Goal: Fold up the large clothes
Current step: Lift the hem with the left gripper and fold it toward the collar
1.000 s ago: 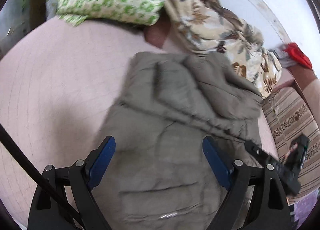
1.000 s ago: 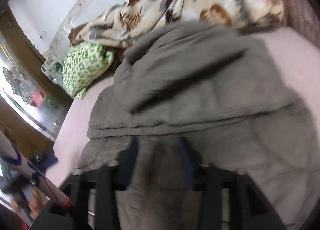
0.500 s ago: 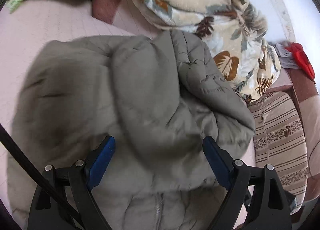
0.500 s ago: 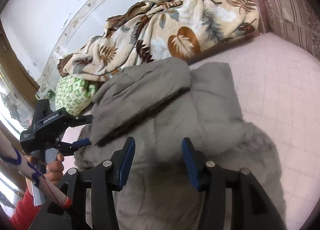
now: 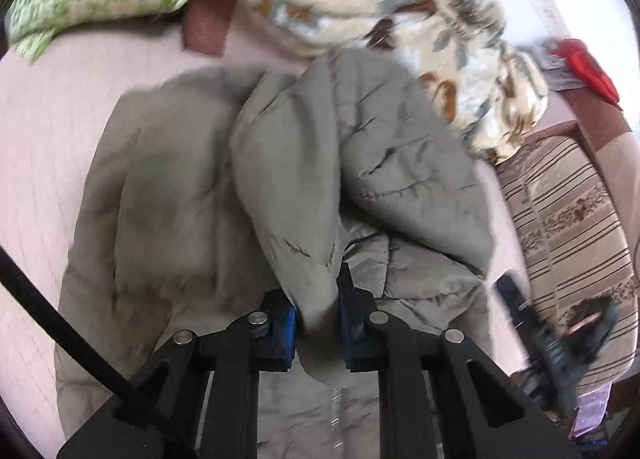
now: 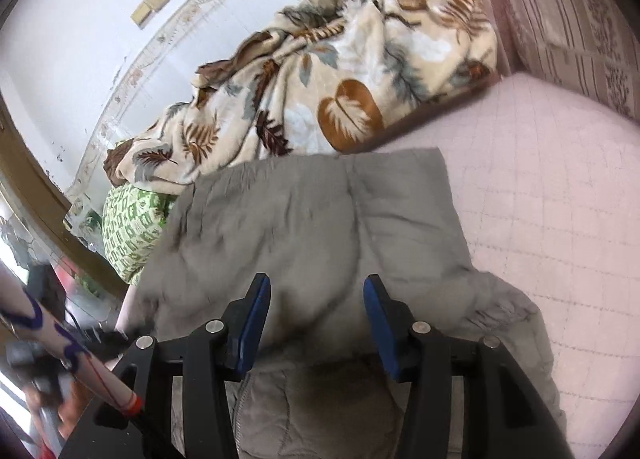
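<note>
Change: left gripper (image 5: 318, 323), open earlier, is now clamped on a jacket (image 5: 200, 187) fold, frame bottom centre.
Right gripper (image 6: 316, 323): held open above the jacket.

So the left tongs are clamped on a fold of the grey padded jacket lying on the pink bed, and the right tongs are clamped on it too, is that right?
Not quite. The left tongs are clamped on a fold of the grey padded jacket on the pink bed, but the right tongs are open, hovering over the jacket with nothing between their pads. The right wrist view shows this.
</note>
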`<state>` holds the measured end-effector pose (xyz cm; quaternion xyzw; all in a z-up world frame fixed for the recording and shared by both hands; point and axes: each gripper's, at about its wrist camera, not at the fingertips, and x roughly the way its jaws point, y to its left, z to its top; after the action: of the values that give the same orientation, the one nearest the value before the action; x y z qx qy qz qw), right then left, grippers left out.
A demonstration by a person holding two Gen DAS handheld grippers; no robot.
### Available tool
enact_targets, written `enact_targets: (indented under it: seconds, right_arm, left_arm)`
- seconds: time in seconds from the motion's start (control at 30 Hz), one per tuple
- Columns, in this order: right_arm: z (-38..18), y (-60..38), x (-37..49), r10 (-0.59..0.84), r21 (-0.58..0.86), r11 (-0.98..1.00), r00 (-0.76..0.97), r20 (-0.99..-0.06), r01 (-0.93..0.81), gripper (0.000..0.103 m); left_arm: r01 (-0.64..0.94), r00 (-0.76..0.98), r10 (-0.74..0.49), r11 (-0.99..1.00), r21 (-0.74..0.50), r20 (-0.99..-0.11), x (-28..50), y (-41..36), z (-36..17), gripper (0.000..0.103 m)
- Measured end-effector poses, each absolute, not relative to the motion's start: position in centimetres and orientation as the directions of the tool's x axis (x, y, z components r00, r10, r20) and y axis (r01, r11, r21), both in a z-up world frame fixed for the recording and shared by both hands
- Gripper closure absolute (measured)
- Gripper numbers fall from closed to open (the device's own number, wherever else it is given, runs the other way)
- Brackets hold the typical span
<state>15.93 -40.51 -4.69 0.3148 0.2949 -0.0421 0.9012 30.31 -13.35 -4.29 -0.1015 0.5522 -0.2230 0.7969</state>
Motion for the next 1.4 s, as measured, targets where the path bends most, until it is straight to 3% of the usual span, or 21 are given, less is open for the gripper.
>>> enact_targets:
  seconds: [0.2, 0.33, 0.57, 0.73, 0.87, 1.1, 1.23, 1.4]
  right_arm:
    - [-6.1, -37.8, 17.6, 0.068, 0.437, 0.857, 0.781, -0.62, 0.273, 0.05]
    - [-8.4, -37.5, 18.9, 0.042, 0.375, 0.872, 0.716, -0.697, 0.314, 0.05]
    - [-8.8, -37.5, 19.1, 0.015, 0.315, 0.894, 0.682, -0.731, 0.319, 0.05]
    - [-8.8, -37.6, 19.0, 0.011, 0.316, 0.892, 0.683, -0.731, 0.324, 0.05]
    - [-8.8, -37.4, 19.0, 0.003, 0.301, 0.898, 0.68, -0.734, 0.32, 0.05]
    - [-9.3, -37.2, 19.4, 0.005, 0.285, 0.907, 0.669, -0.743, 0.31, 0.045]
    - [-9.1, -36.9, 19.4, -0.015, 0.261, 0.914, 0.669, -0.743, 0.31, 0.044]
    - [-5.3, -36.6, 16.7, -0.147, 0.226, 0.901, 0.752, -0.643, 0.369, 0.044]
  left_arm:
    - [0.151, 0.262, -0.419, 0.908, -0.392, -0.87, 31.1, -13.1, -8.5, 0.086]
    - [0.163, 0.289, -0.362, 0.931, -0.327, -0.886, 30.4, -14.2, -7.8, 0.081]
    - [0.201, 0.359, -0.335, 0.939, -0.278, -0.871, 27.5, -13.3, -2.7, 0.072]
    - [0.214, 0.518, -0.245, 0.965, -0.153, -0.819, 26.0, -13.5, 1.3, 0.05]
    - [0.23, 0.519, -0.261, 0.96, -0.161, -0.814, 29.4, -16.3, 0.6, 0.05]
    - [0.223, 0.45, -0.127, 0.975, -0.026, -0.884, 33.4, -19.6, -6.2, 0.046]
    - [0.247, 0.485, -0.084, 0.968, 0.044, -0.871, 32.4, -20.2, -5.6, 0.046]
    - [0.239, 0.528, -0.17, 0.97, -0.046, -0.832, 29.7, -17.5, -2.0, 0.046]
